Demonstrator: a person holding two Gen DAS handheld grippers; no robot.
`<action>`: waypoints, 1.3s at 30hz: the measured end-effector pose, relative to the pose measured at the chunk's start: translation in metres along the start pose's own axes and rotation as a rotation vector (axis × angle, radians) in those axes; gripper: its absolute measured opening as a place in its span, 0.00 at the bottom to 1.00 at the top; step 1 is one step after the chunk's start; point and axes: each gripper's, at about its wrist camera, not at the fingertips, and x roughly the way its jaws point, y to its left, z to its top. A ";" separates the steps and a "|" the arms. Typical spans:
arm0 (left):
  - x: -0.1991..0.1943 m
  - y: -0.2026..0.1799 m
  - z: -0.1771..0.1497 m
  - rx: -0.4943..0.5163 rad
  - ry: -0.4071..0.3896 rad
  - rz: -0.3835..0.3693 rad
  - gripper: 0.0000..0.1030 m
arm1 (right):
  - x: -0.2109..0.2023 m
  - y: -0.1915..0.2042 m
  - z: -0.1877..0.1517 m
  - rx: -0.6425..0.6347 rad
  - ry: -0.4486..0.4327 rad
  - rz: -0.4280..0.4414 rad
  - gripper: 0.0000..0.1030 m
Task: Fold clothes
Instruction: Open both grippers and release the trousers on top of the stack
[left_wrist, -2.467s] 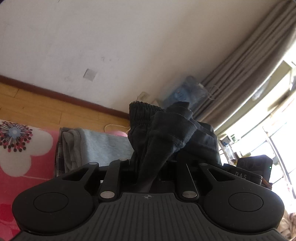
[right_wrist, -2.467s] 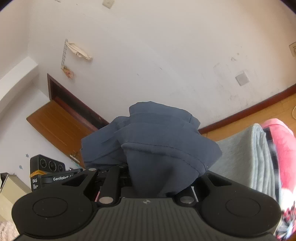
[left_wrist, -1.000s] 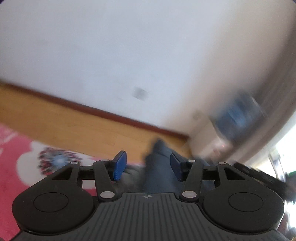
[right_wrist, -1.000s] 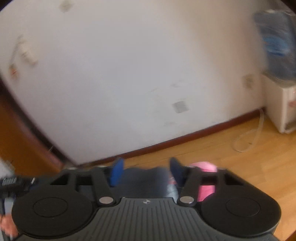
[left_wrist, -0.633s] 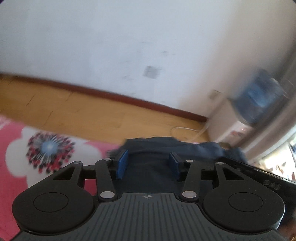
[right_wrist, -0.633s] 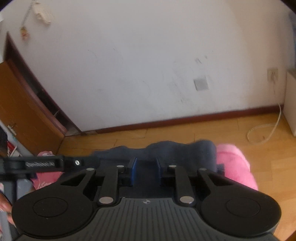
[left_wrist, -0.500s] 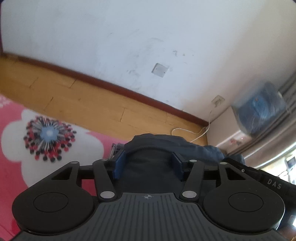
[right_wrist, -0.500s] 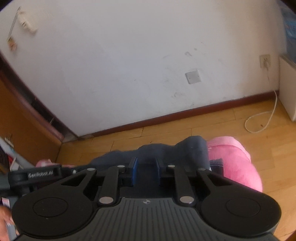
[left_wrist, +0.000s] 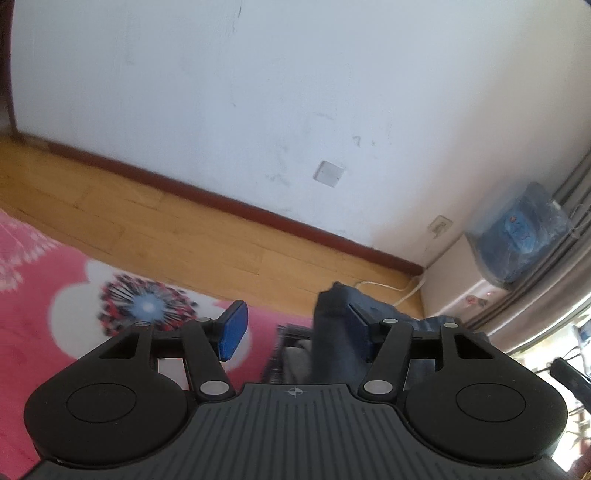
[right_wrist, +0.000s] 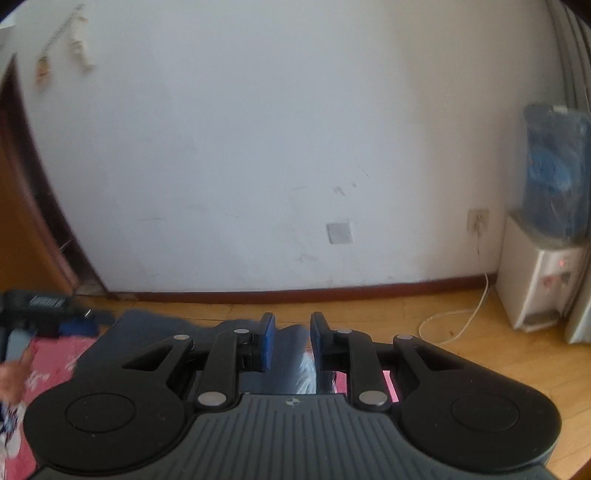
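Blue pads, left gripper (left_wrist: 295, 332): jaws wide apart; dark garment (left_wrist: 332, 332) touches one pad only.
Right gripper (right_wrist: 291, 341): jaws narrowly parted, nothing pinched, above garment.
Room: wooden floor (right_wrist: 480, 350) beyond garment's edge.

Both the left gripper (left_wrist: 295, 330) and right gripper (right_wrist: 291, 341) are black, ribbed, silver-riveted, with blue-padded jaws.

Daylit room, both fisheye views soft with motion blur.
Window glare (left_wrist: 576, 332) blows out at right; white wall (left_wrist: 258, 110) evenly bright; baseboard (right_wrist: 258, 295) bows at edges; pink floral blanket (left_wrist: 55, 295) smeared.
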 end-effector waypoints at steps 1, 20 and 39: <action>-0.010 -0.004 -0.004 0.030 0.001 -0.020 0.57 | -0.013 0.004 -0.006 -0.009 -0.008 0.009 0.22; -0.099 -0.031 -0.134 0.306 0.107 0.045 0.55 | -0.101 0.024 -0.093 -0.039 0.018 -0.018 0.21; -0.154 0.027 -0.235 0.153 0.213 0.148 0.62 | -0.134 0.075 -0.186 0.093 0.280 -0.078 0.23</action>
